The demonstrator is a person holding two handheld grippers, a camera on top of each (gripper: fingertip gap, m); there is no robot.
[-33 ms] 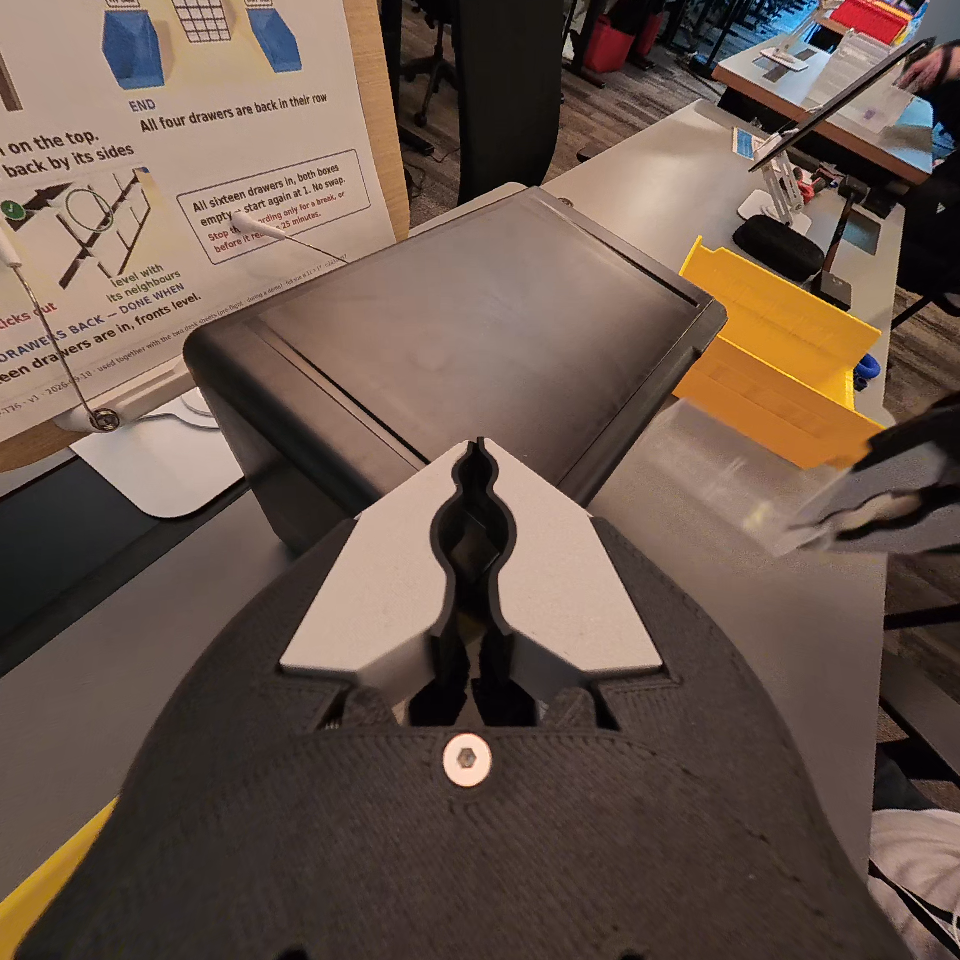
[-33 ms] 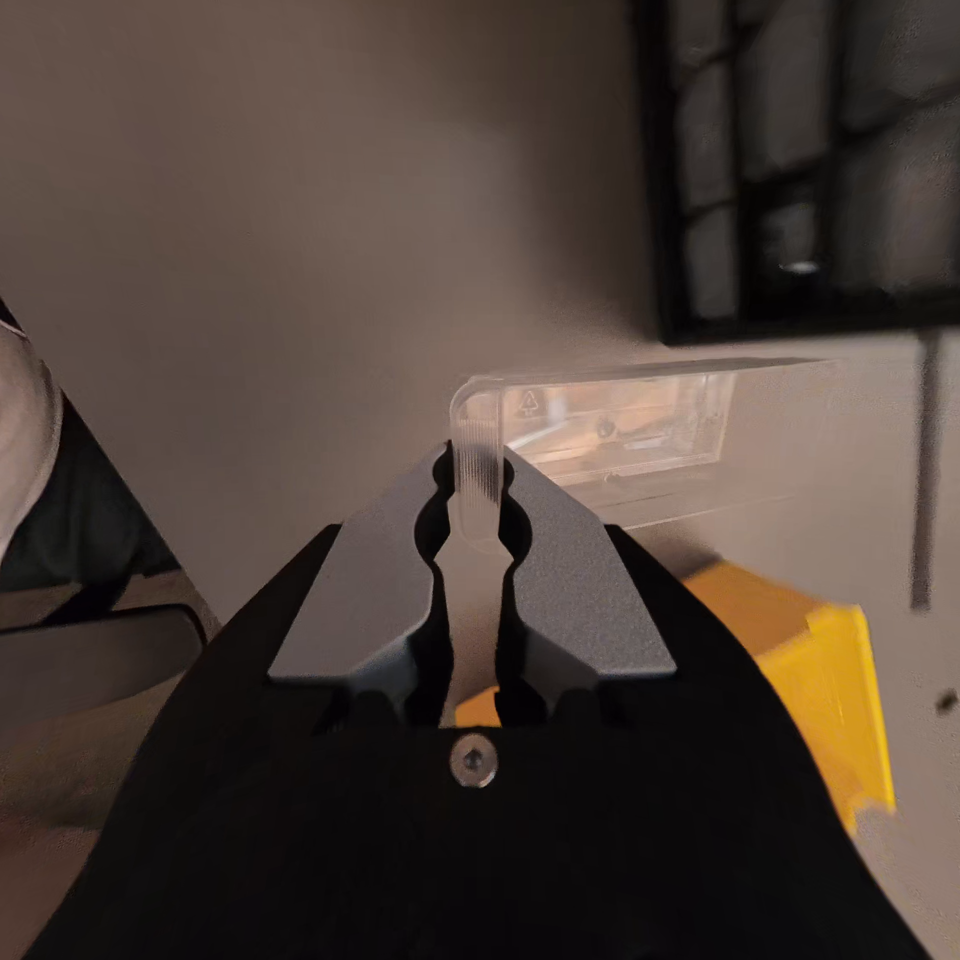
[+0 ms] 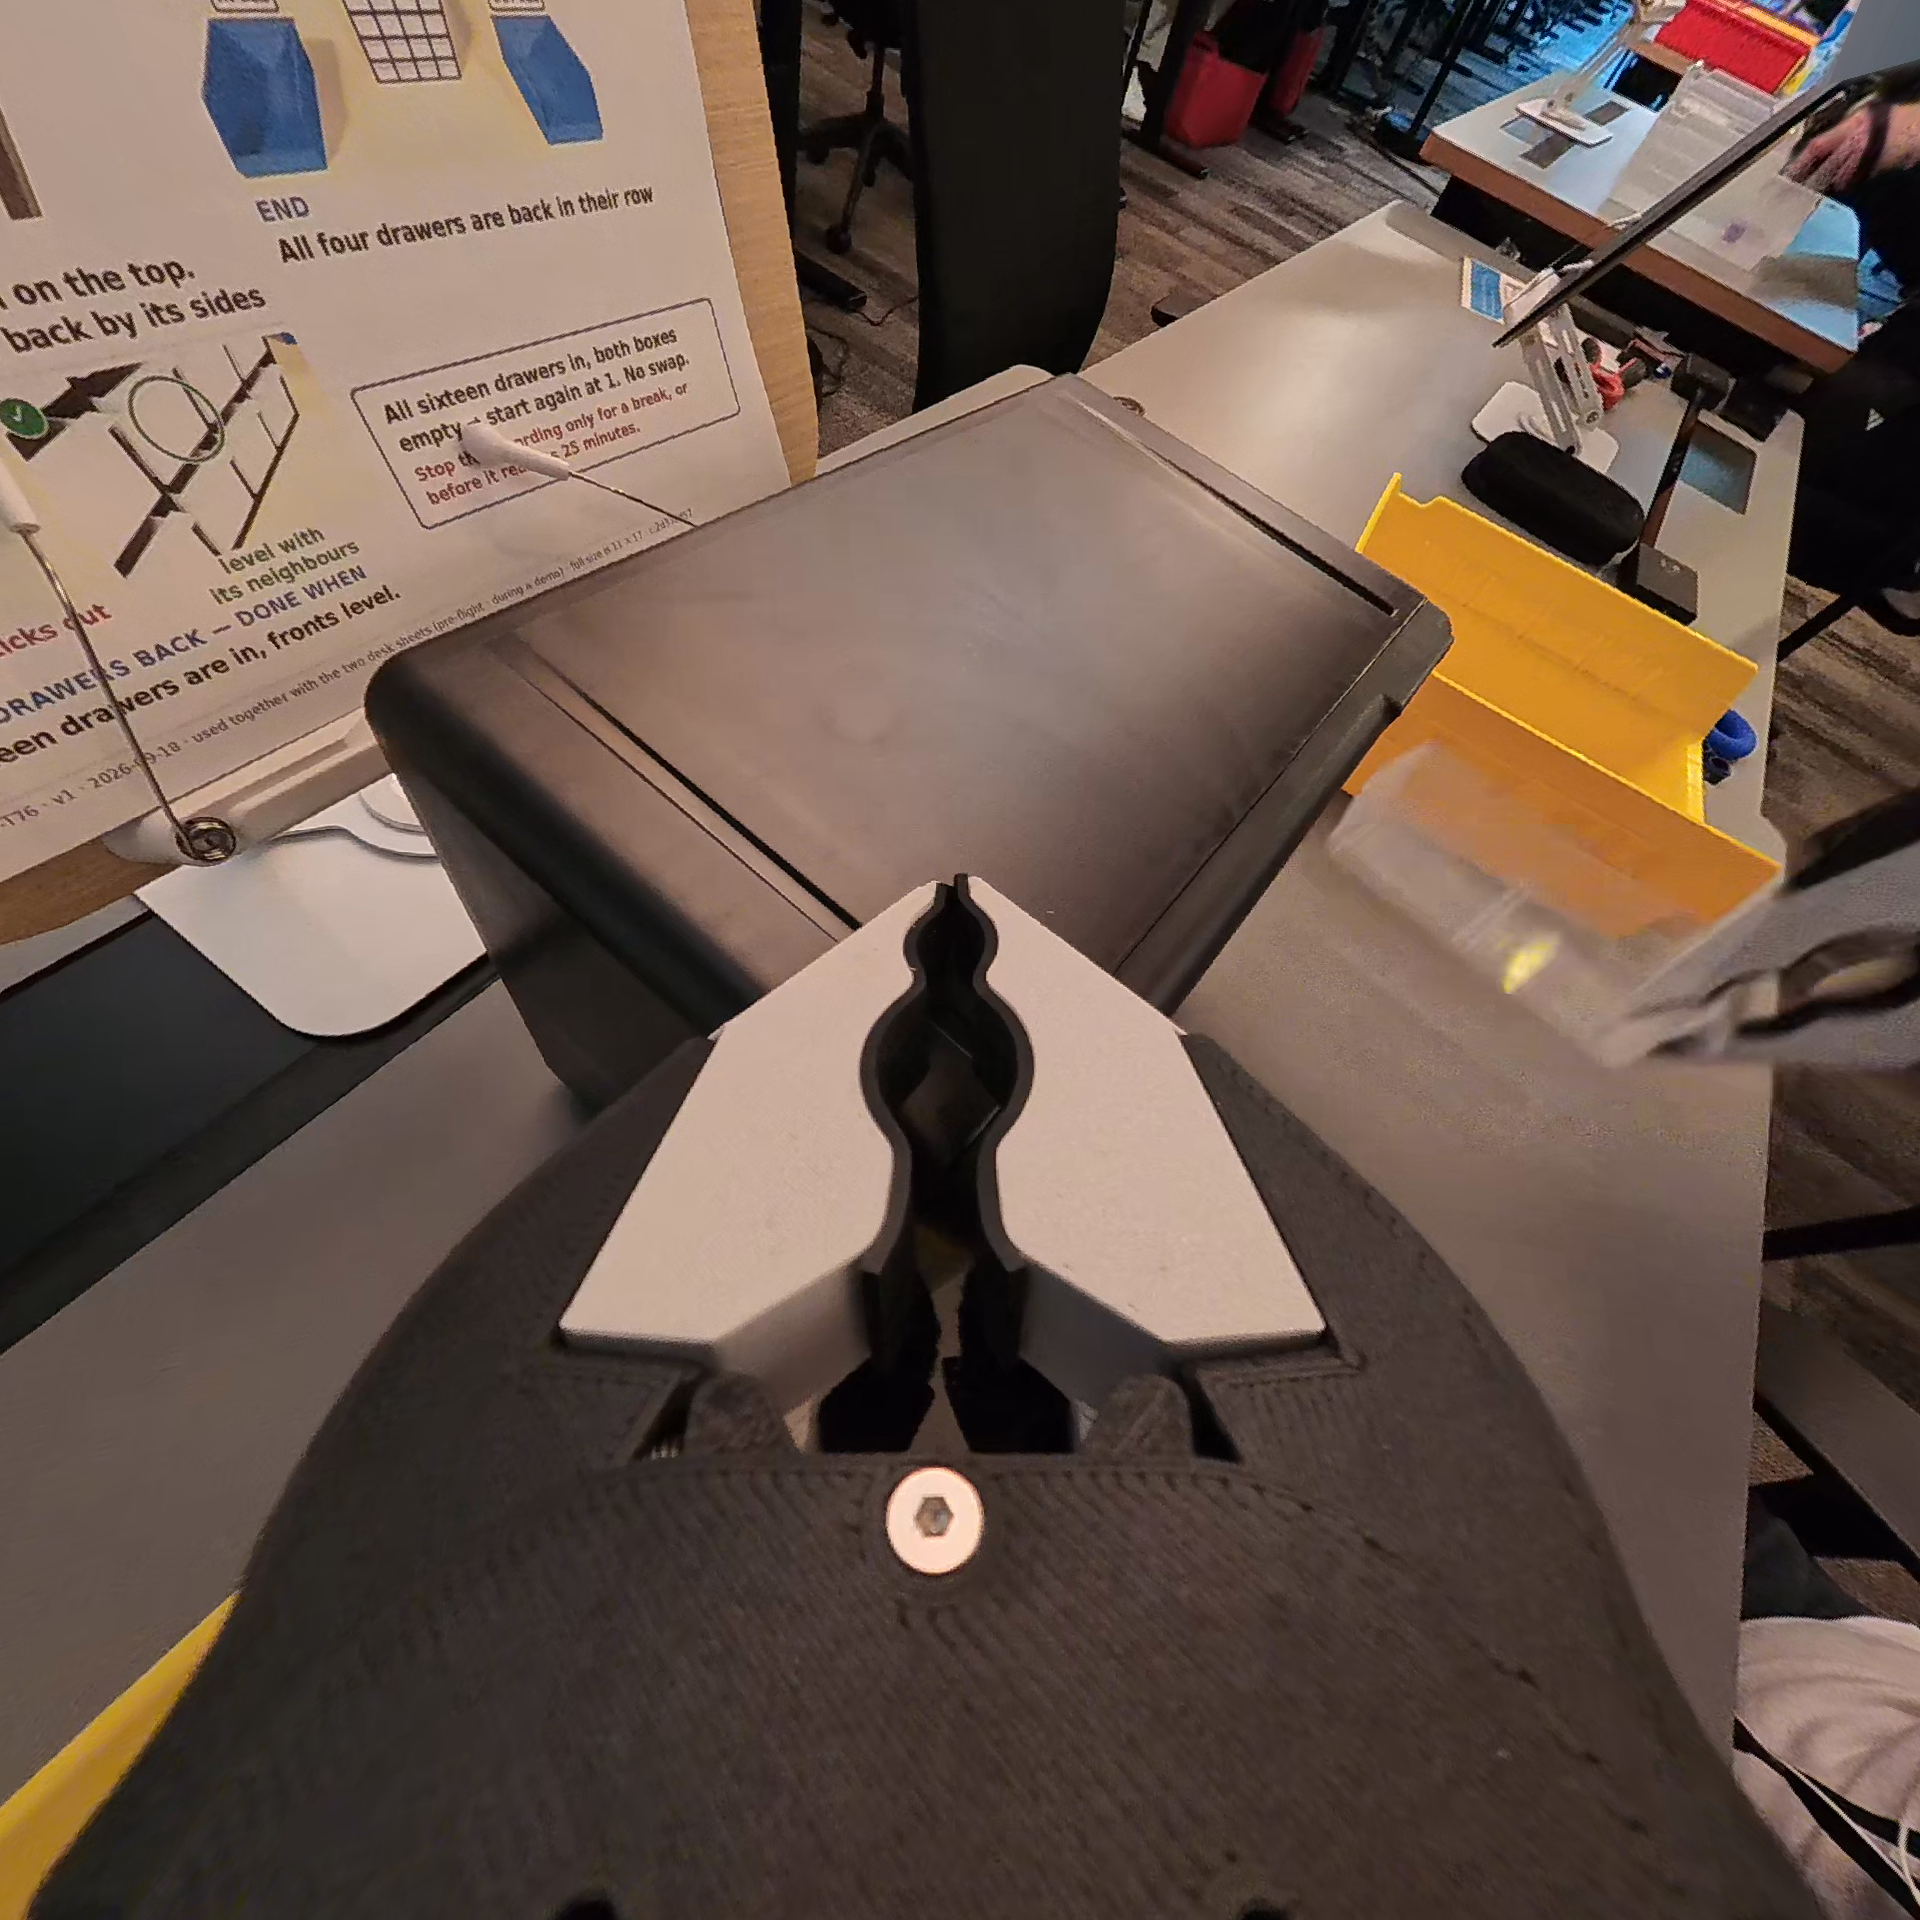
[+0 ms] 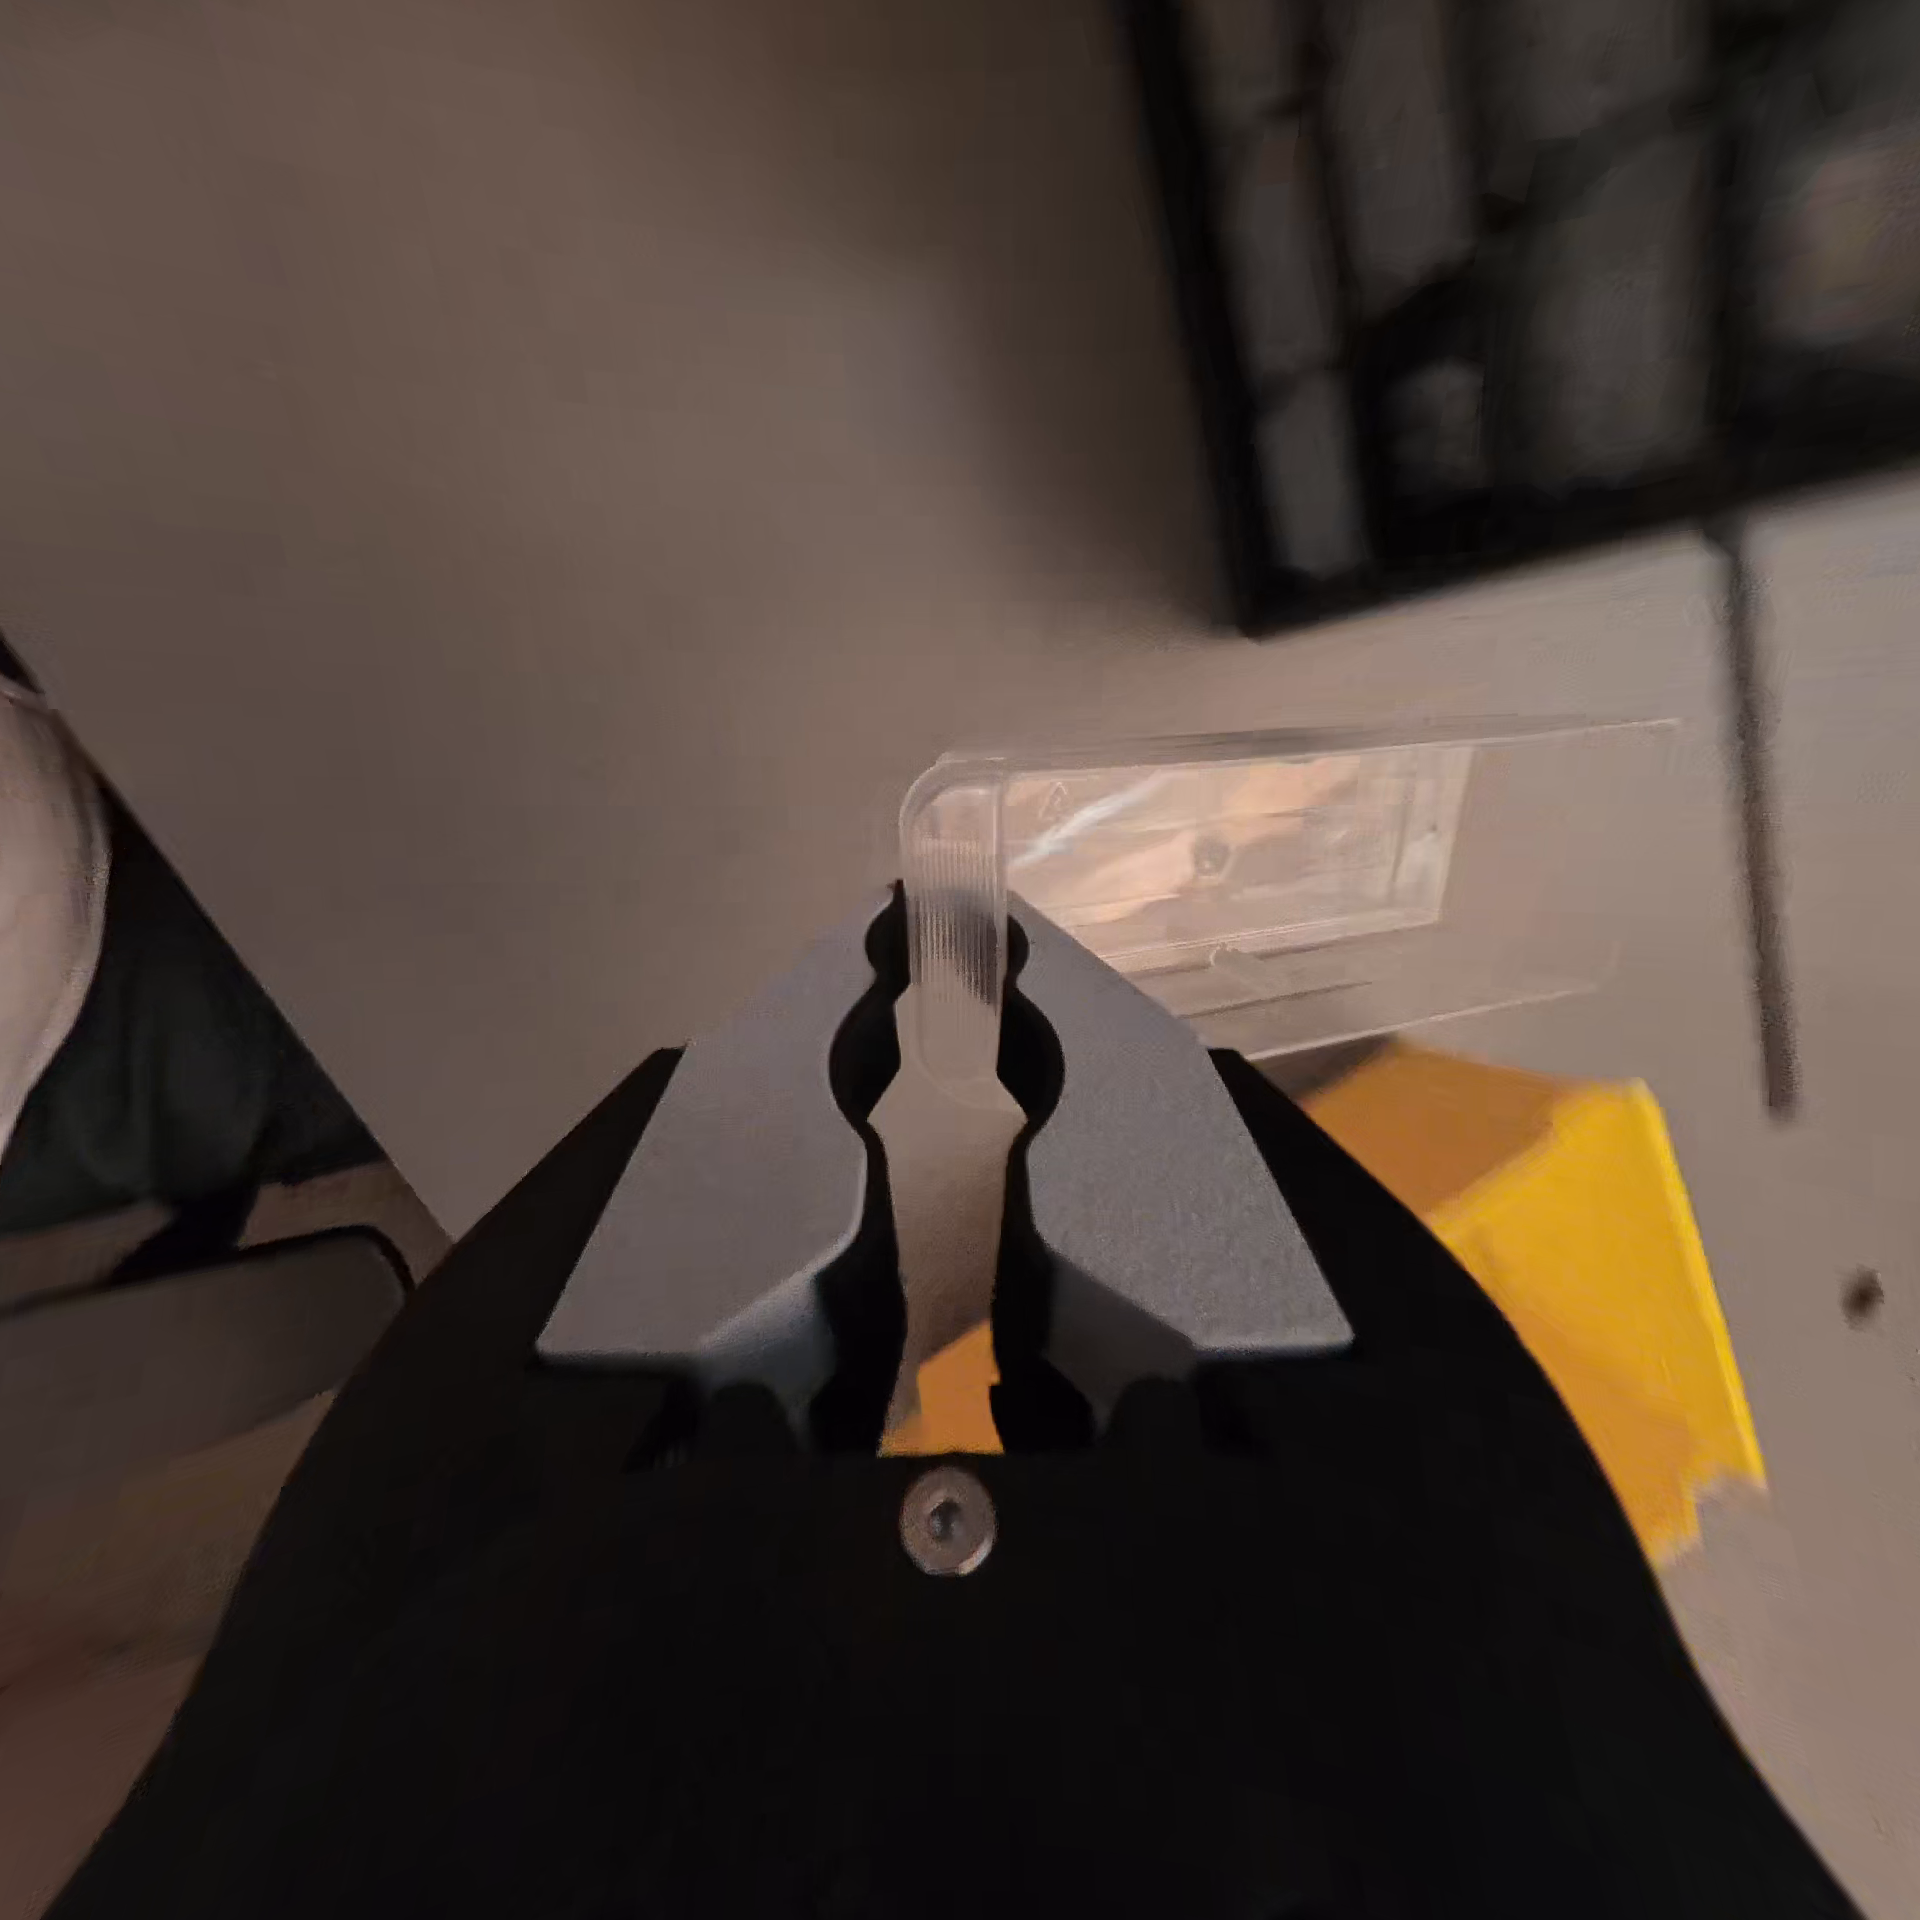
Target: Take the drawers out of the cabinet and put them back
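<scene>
The black cabinet (image 3: 935, 623) stands on the grey table, seen from above and behind in the left wrist view. My left gripper (image 3: 958, 883) is shut and empty, its tips over the cabinet's near top corner. My right gripper (image 4: 951, 935) is shut on the ribbed front tab of a clear plastic drawer (image 4: 1247, 862) and holds it in the air, apart from the cabinet's blurred grid front (image 4: 1558, 312). In the left wrist view the drawer (image 3: 1455, 862) and the right gripper (image 3: 1662, 1023) show at the right, in front of a yellow bin (image 3: 1558, 665).
The yellow bin (image 4: 1558, 1247) lies below the held drawer. An instruction sheet on a board (image 3: 364, 364) stands left of the cabinet on a white base (image 3: 291, 935). A black case (image 3: 1548, 499) and a tablet stand (image 3: 1548, 384) sit farther back. Another yellow piece (image 3: 62, 1745) shows at the lower left. Across from one pair of fingers to the other is roughly 30 cm.
The right gripper has carried the clear drawer left and up, further into the left wrist view. The cabinet front has shifted and tilted in the right wrist view. The left gripper has not moved.
</scene>
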